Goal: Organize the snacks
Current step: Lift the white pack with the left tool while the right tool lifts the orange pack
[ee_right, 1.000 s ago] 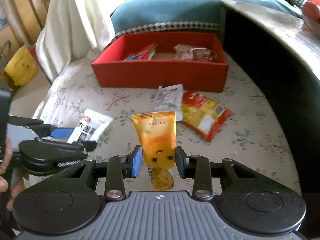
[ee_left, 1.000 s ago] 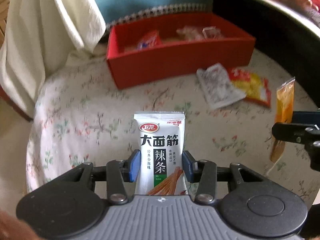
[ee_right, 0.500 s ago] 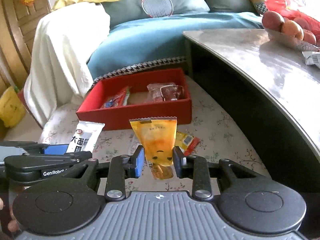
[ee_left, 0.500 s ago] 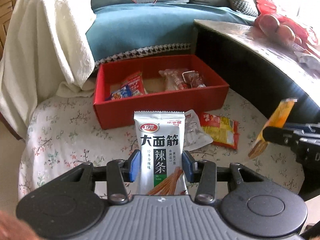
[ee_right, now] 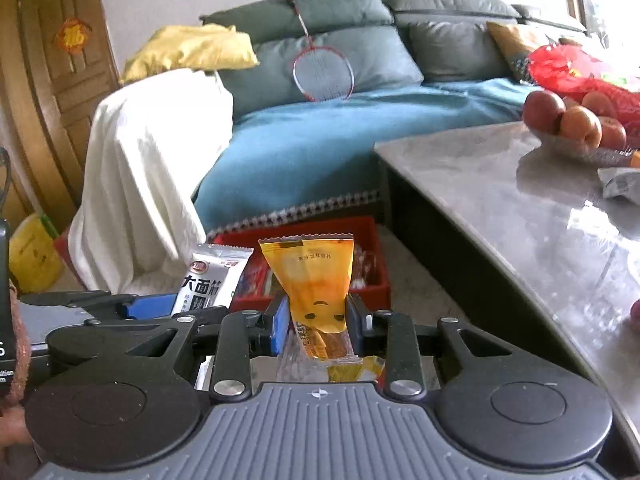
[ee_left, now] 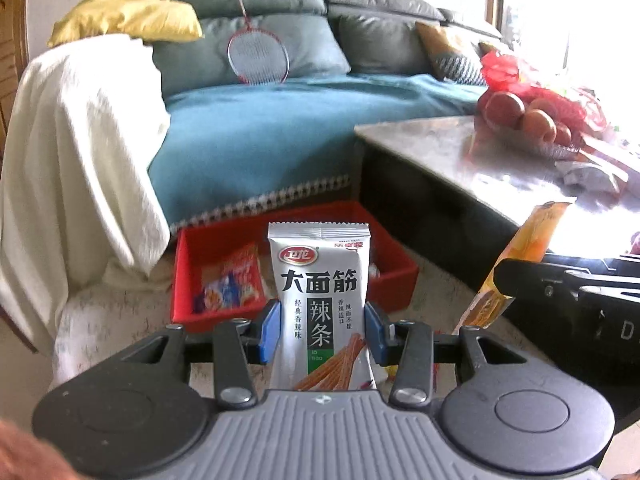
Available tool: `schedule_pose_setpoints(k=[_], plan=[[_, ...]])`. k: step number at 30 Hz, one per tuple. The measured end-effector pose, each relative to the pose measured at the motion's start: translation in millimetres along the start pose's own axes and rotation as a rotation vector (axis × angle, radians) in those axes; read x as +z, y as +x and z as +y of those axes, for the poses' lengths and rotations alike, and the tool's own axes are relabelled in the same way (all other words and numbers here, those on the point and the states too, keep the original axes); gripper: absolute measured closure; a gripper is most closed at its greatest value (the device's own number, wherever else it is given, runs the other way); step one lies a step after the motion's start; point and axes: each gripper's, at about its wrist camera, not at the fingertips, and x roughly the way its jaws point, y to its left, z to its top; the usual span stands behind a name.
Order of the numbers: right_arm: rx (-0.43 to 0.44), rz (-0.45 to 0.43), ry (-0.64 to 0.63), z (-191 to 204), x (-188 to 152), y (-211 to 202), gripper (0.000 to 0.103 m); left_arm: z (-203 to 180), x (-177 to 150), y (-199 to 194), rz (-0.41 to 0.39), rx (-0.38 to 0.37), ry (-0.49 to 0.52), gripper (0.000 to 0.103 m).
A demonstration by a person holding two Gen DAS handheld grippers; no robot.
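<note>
Snacks sit in the red tray (ee_left: pixel 392 280) on the floral cloth below the blue sofa: a red-and-blue packet (ee_left: pixel 230 284) lies at its left end, and the clear wrappers further right are mostly hidden. At six o'clock from the tray in the left wrist view, the left gripper (ee_left: pixel 323 330) is clamped on a white spicy-strip packet (ee_left: pixel 320 300) standing upright between its blue pads. To its right, at three o'clock, the right gripper (ee_right: pixel 318 320) pinches an orange packet (ee_right: pixel 316 284), upright with its top leaning slightly left.
</note>
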Motion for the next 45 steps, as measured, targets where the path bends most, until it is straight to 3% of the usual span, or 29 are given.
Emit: schedule_pose_setpoints(k=[19,45], plan=[[-0.028,-0.049,-0.046,11,39,30,0.065,16,46,29,-0.079,0.079,-0.002,0.065],[-0.035,-0.026,-0.085,17,72,94,0.065,41,73,77,-0.066,0.153,-0.010,0.065]])
